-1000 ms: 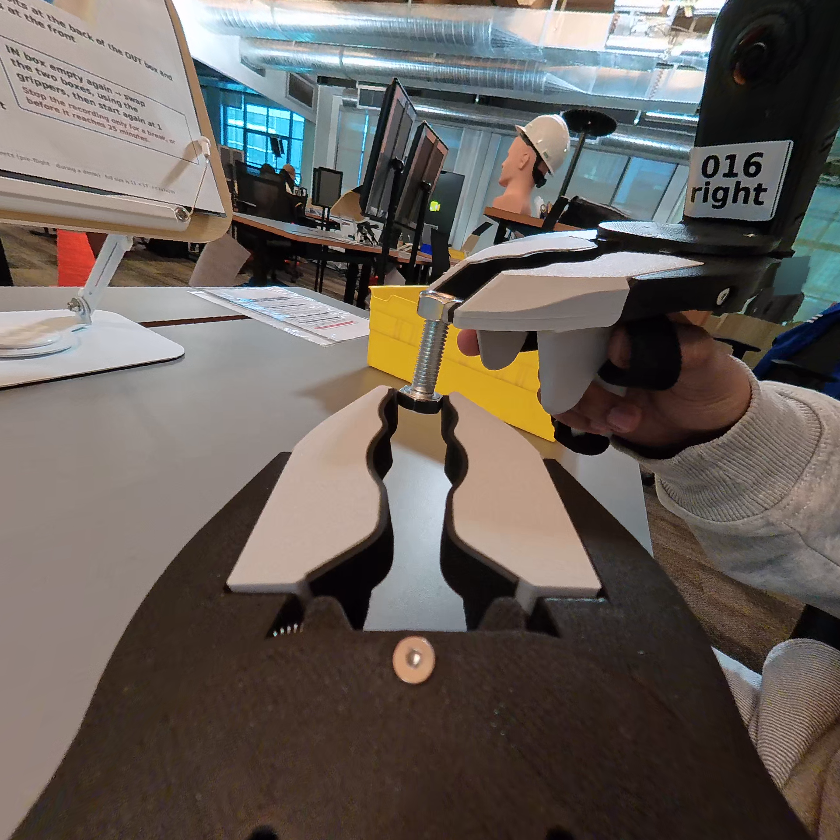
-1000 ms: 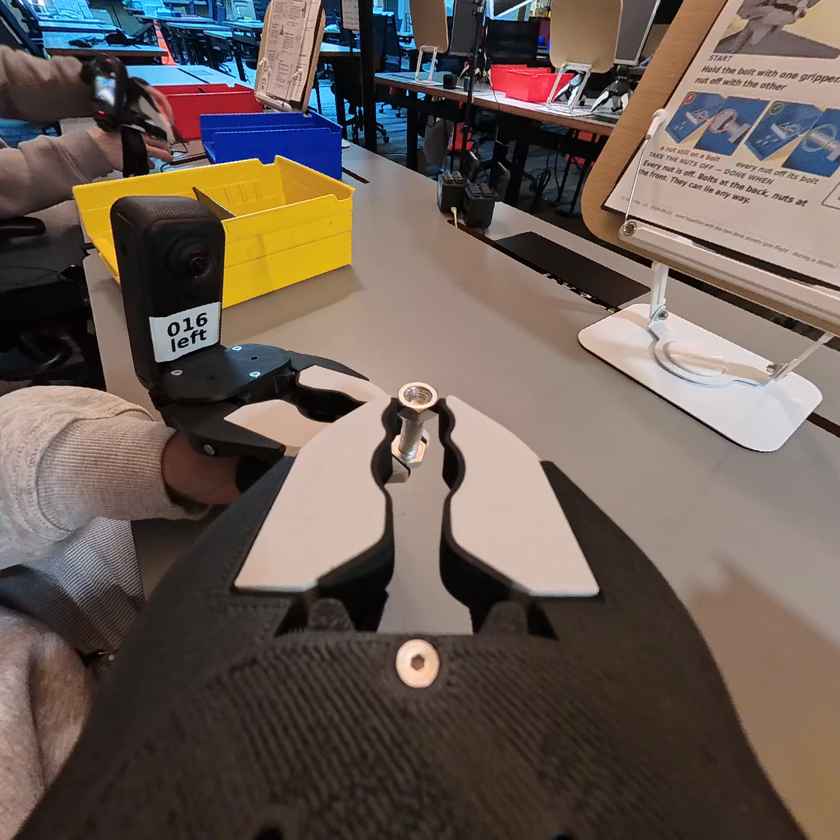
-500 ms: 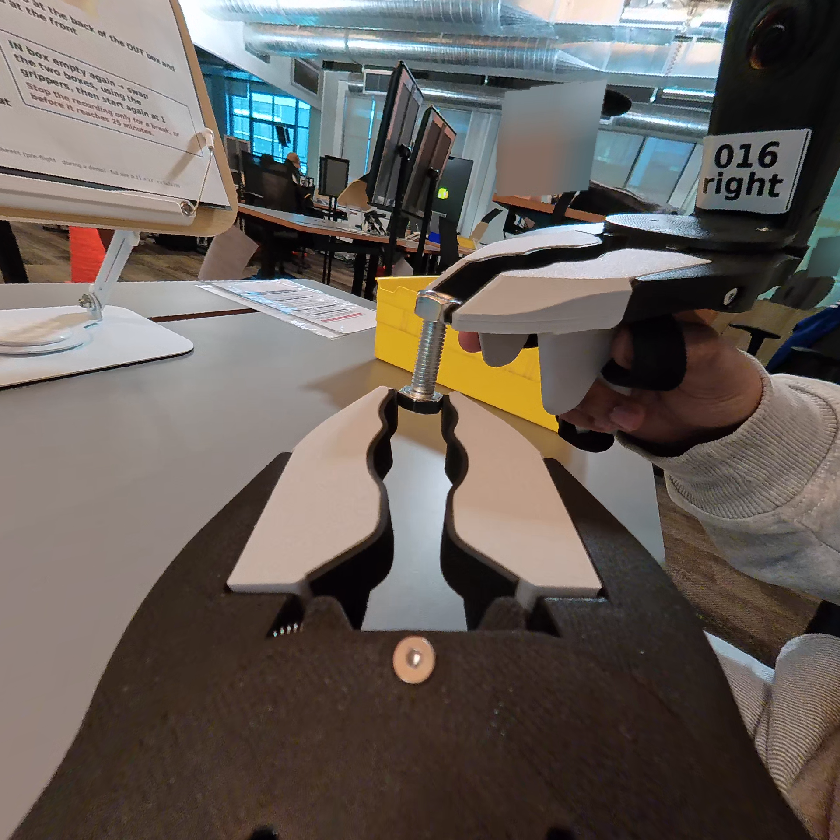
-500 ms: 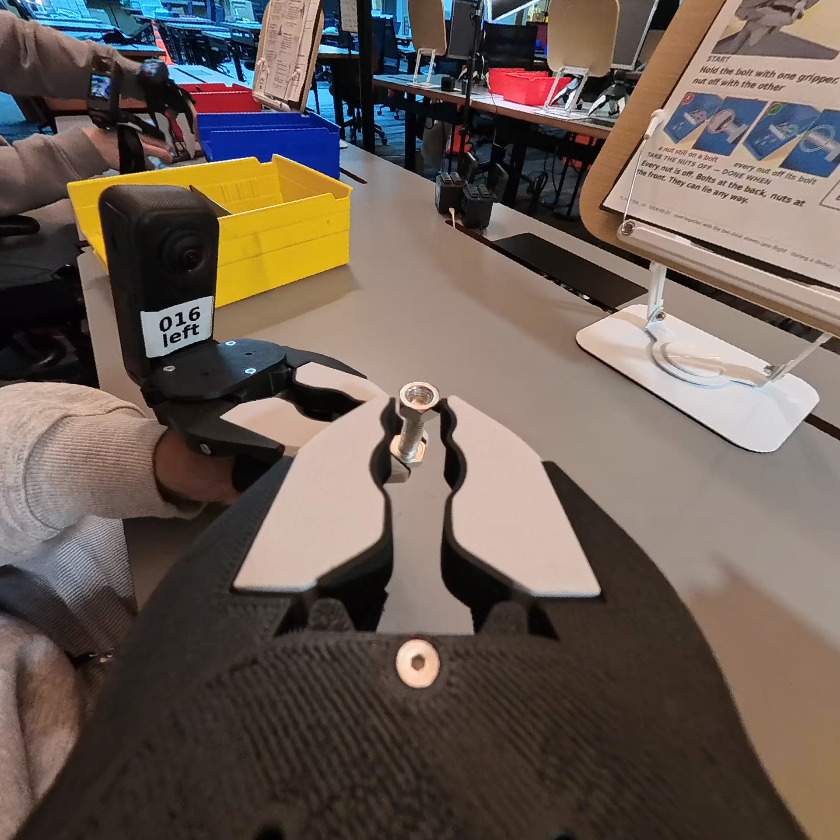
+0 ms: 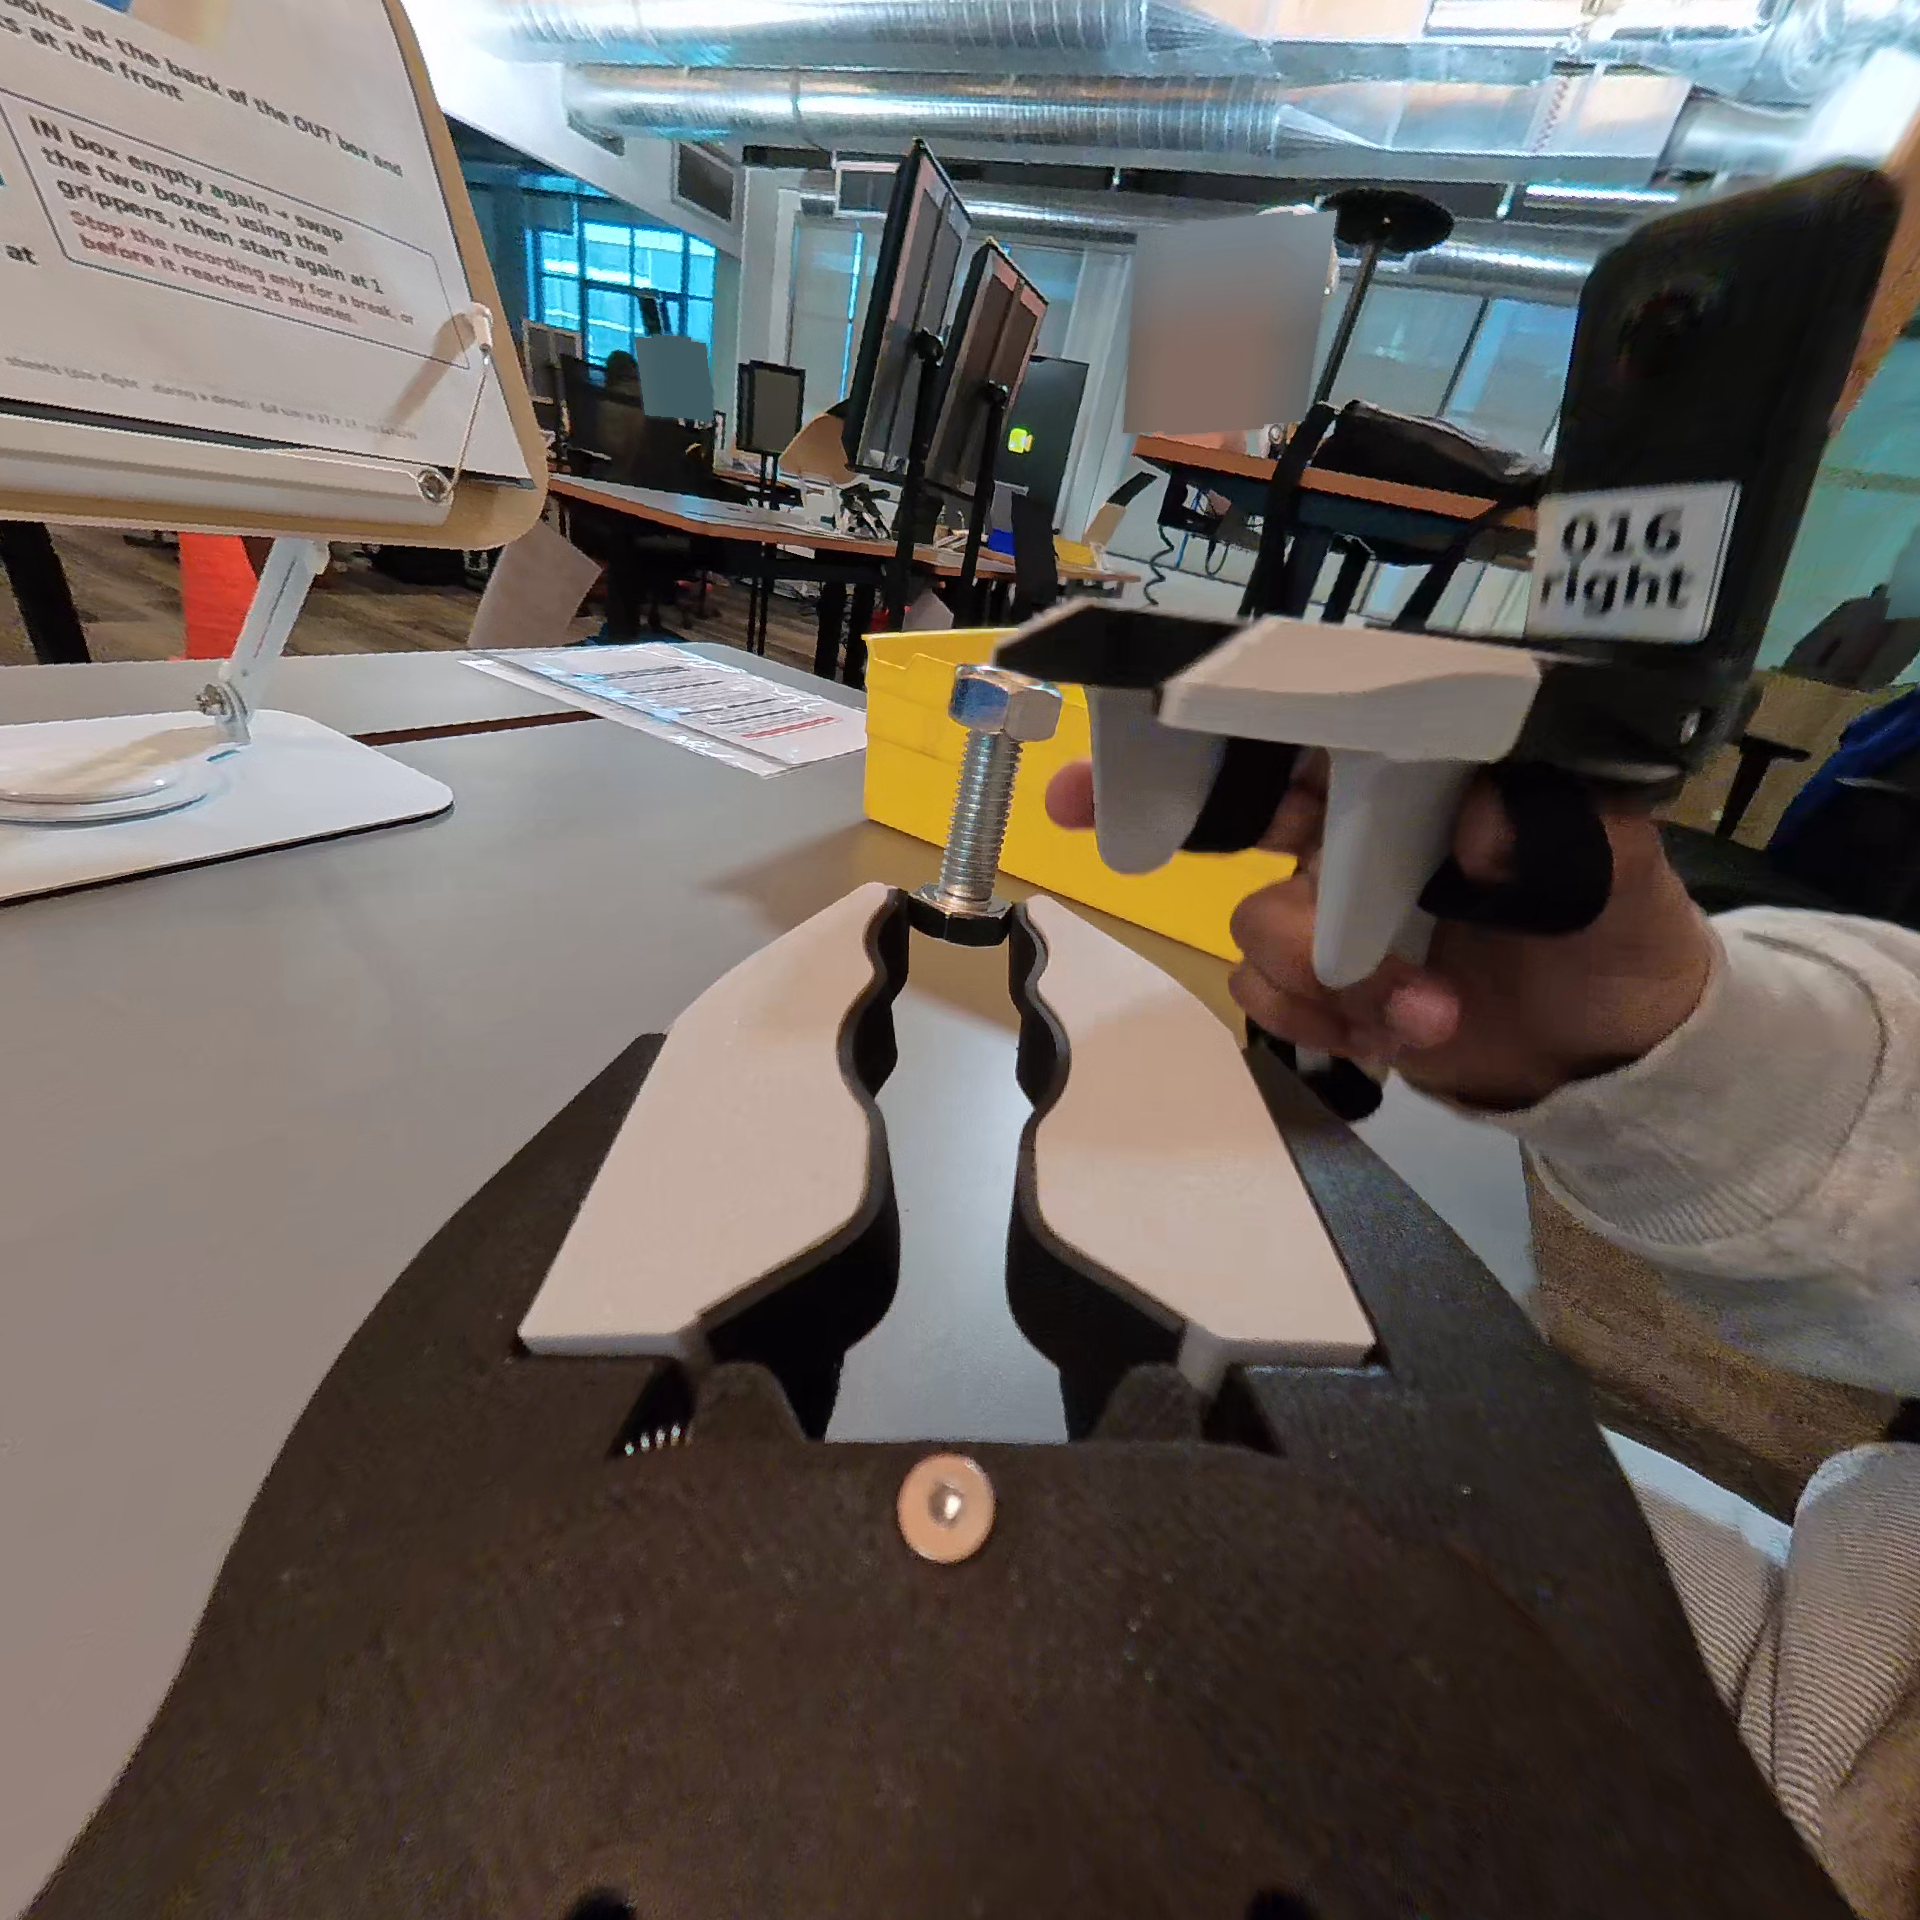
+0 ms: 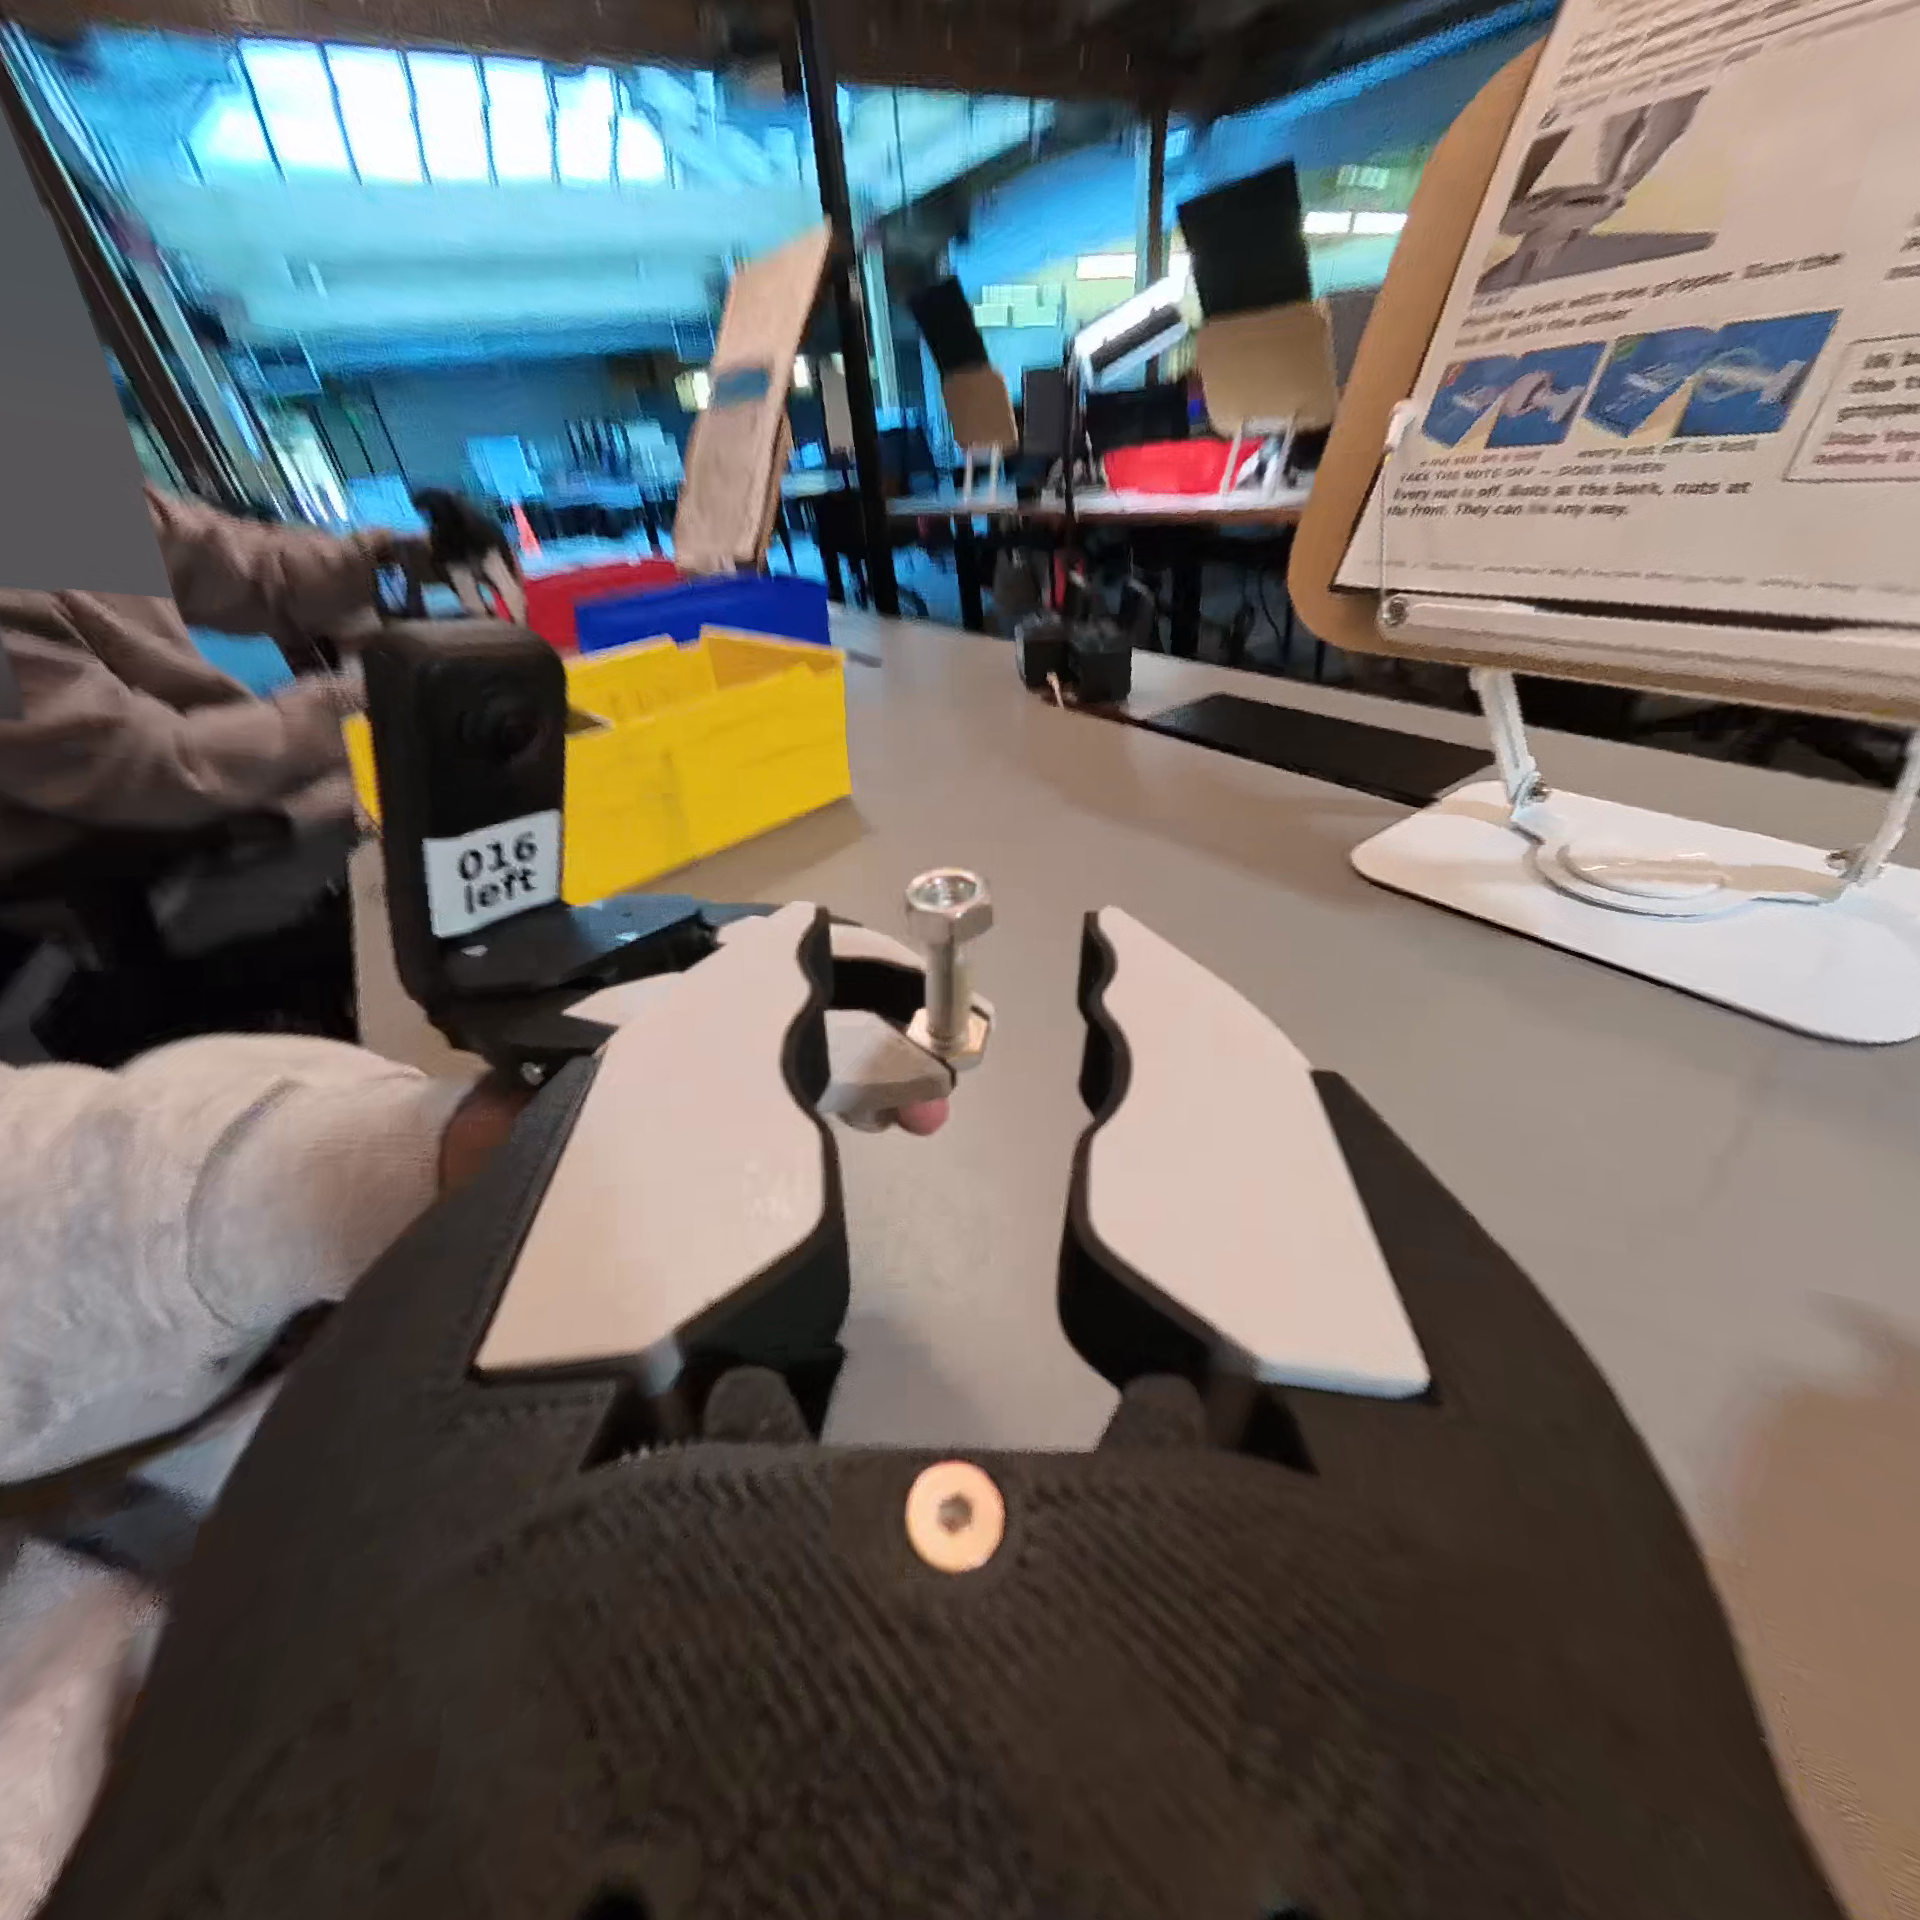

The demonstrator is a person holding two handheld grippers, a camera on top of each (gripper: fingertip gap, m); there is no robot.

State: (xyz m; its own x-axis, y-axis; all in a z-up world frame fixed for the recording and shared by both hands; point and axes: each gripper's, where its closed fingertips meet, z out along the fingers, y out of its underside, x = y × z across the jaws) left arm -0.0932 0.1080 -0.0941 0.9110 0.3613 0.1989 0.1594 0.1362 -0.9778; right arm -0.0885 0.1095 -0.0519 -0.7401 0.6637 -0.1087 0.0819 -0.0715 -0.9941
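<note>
A steel bolt (image 5: 969,821) stands upright above the grey table (image 5: 364,1039). My left gripper (image 5: 956,920) is shut on its hex head at the bottom. A steel nut (image 5: 1004,707) sits at the top of the thread. My right gripper (image 6: 951,935) is open; its fingers stand on either side of the nut (image 6: 948,899) without touching it. In the left wrist view the right gripper (image 5: 1091,670) reaches in level from the right, its tips by the nut. The left gripper's fingertips (image 6: 883,1075) hold the bolt head (image 6: 951,1042).
A yellow bin (image 5: 1143,894) stands just behind the bolt; it also shows in the right wrist view (image 6: 717,748), with blue and red bins (image 6: 707,618) behind it. A paper stand with a white base (image 6: 1662,925) stands to the right. Another person's arms (image 6: 156,707) work at the left. Across from one pair of fingers to the other is roughly 4 cm.
My right gripper has opened and let go of the nut, and it has tilted; its view is blurred by motion. The left gripper still holds the bolt upright.
</note>
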